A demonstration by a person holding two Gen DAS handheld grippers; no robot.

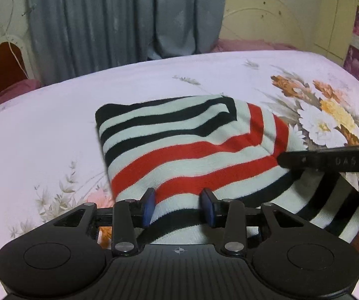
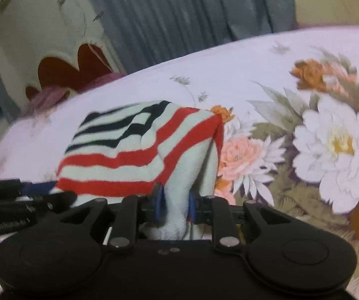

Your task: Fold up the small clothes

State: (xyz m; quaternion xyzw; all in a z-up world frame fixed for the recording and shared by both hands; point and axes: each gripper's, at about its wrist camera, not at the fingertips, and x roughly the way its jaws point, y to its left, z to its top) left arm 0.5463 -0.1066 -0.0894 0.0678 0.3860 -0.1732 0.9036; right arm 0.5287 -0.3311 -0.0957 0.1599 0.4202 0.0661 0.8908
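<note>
Both claws tilt down at the bed: left claw (image 1: 179, 206) half-open around the striped garment (image 1: 184, 145), right claw (image 2: 174, 206) pinching its edge.

Left gripper (image 1: 179, 206), seen from its own wrist camera: both black fingers reach forward and tilt downward, blue pads (image 1: 149, 206) set moderately apart, with striped cloth (image 1: 179, 150) lying between them; whether the pads press on it cannot be told. Right gripper (image 2: 174, 206), own wrist view: fingers likewise angled downward, blue pads (image 2: 158, 205) drawn close and pinching a bunched fold of the cloth. In each view the other gripper's black body enters from the side, showing the two held near one another.
</note>
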